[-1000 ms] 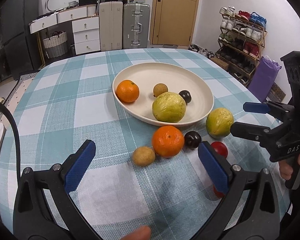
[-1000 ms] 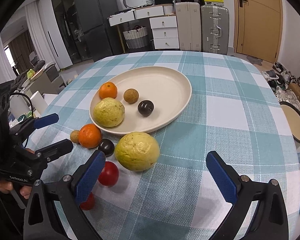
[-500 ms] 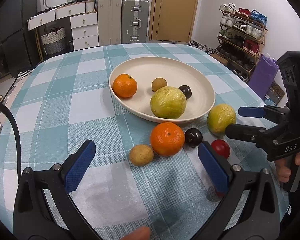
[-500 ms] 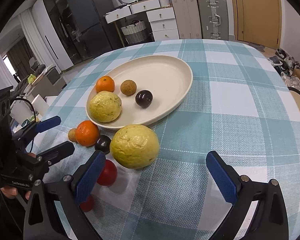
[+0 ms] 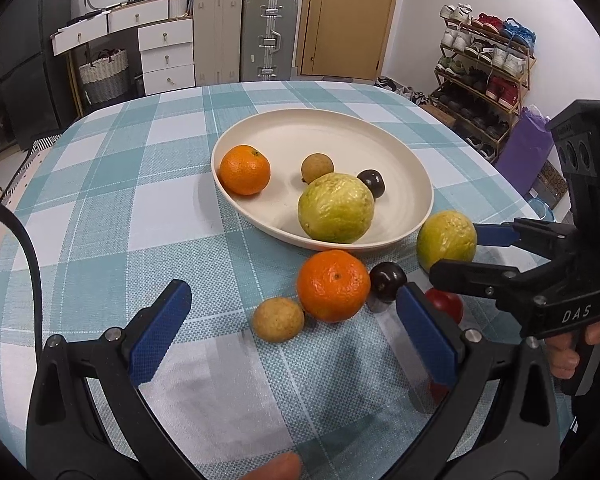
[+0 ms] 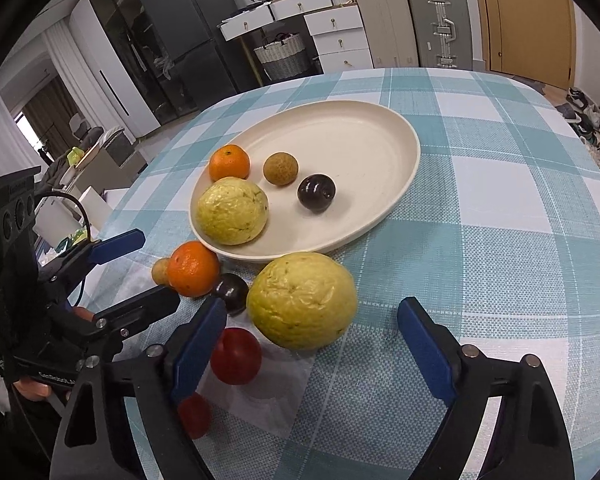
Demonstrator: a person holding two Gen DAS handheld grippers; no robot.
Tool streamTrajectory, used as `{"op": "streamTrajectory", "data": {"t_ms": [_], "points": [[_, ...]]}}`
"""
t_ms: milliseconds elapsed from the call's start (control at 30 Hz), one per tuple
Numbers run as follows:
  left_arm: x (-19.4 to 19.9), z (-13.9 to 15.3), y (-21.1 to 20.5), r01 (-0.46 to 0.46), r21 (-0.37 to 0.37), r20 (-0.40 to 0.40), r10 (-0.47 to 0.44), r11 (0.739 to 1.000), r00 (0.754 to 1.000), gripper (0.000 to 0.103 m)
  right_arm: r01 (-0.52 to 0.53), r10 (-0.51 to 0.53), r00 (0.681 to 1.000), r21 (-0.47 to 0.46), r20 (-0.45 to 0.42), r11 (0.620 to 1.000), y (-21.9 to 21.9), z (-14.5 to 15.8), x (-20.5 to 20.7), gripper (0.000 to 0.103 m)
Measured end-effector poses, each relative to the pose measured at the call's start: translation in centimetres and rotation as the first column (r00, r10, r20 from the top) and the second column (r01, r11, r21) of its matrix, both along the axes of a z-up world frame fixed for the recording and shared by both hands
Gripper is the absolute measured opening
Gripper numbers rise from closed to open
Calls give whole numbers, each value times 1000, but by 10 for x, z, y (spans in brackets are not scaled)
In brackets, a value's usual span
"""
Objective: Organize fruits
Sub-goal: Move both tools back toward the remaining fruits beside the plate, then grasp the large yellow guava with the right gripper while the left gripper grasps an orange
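A cream plate (image 5: 416, 184) holds an orange, a small brown fruit, a dark plum and a yellow-green guava. On the checked cloth in front of it lie a second guava (image 6: 302, 300), an orange (image 5: 333, 285), a brown fruit (image 5: 278, 319), a dark plum (image 5: 388, 276) and a red fruit (image 6: 236, 356). My right gripper (image 6: 308, 320) straddles the loose guava. Its jaws are closing and the pads stand clear of the skin on both sides. My left gripper (image 5: 292, 292) is open just short of the loose orange and brown fruit, holding nothing.
A second red fruit (image 6: 194, 414) lies low behind my right gripper's left finger. The round table's edge drops off on all sides. Drawers, suitcases, a fridge and a shoe rack stand beyond it. The plate's far half is bare.
My right gripper has come in around the loose guava and its jaws have narrowed a little. My left gripper has barely moved.
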State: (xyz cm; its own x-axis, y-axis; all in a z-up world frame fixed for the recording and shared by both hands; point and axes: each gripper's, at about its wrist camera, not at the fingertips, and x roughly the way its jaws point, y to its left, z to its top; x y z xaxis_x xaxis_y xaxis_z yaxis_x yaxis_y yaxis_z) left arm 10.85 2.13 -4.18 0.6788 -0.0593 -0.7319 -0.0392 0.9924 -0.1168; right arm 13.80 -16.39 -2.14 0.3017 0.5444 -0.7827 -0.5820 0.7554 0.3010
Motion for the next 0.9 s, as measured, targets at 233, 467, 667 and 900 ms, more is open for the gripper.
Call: {"op": "streamTrajectory", "data": {"t_ms": [233, 467, 667, 900], "points": [[3, -3, -4, 12, 11, -10, -12, 1000, 1000, 102, -10, 10, 1000, 6, -1, 1000, 1, 0, -1, 79], [3, -3, -4, 14, 9, -9, -13, 1000, 1000, 102, -36, 36, 999, -5, 10, 999, 7, 1, -5, 64], [4, -1, -2, 15, -14, -3, -15, 1000, 1000, 102, -25, 26, 999, -11, 34, 1000, 4, 1, -8, 55], [6, -2, -5, 26, -14, -3, -26, 1000, 1000, 102, -20, 20, 998, 4, 58, 1000, -2, 7, -13, 55]]}}
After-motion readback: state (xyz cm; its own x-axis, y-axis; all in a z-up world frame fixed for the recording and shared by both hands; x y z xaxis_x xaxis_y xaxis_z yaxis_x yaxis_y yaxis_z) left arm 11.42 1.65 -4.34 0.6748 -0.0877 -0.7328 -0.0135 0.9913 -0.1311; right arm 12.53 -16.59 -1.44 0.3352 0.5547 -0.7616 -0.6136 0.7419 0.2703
